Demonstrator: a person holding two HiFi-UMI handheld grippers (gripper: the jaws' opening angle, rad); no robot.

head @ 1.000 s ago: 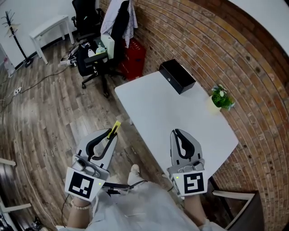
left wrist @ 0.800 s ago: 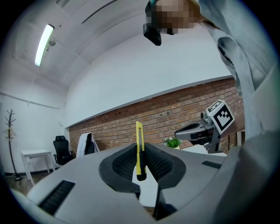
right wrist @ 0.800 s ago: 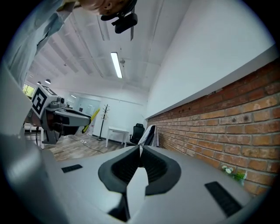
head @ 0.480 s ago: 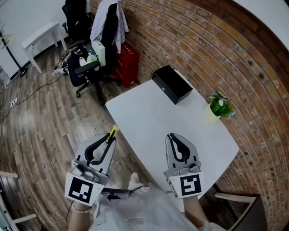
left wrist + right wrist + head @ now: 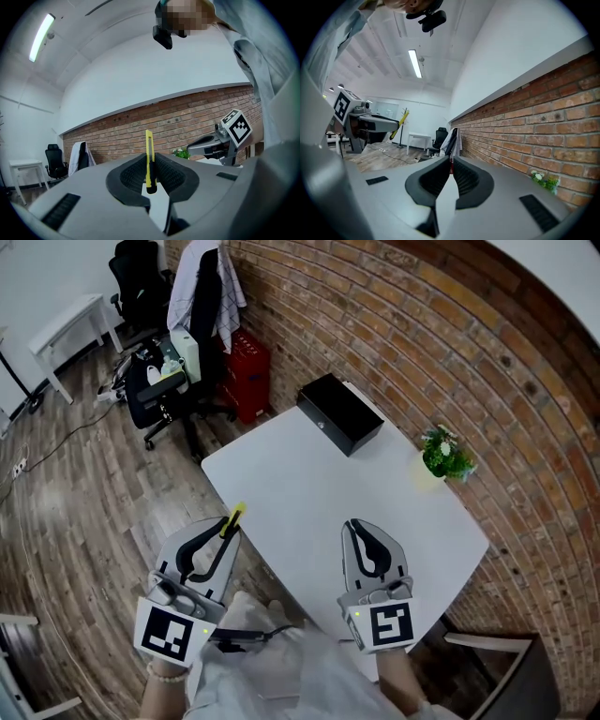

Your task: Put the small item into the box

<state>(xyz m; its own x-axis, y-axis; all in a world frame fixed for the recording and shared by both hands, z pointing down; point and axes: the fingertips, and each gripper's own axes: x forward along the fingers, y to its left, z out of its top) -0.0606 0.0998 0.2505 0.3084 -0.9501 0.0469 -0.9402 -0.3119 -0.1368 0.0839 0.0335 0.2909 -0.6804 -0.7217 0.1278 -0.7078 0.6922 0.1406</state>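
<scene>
Lower left, the left gripper [image 5: 226, 529] grasps a yellow utility knife [image 5: 234, 517]. Lower centre, the right gripper [image 5: 362, 527] is clenched, empty. A black box [image 5: 339, 413] sits upper centre on the white surface [image 5: 309, 493].

One box [image 5: 339, 413], one yellow cutter [image 5: 233, 517], one plant [image 5: 441, 453], one table [image 5: 309, 488].

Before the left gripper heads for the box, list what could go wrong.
1. The yellow cutter sticks out well past the jaw tips of the left gripper, so it may pivot or slip on the way.
2. The black box at the far end of the table looks closed; its lid probably needs opening first.
</scene>
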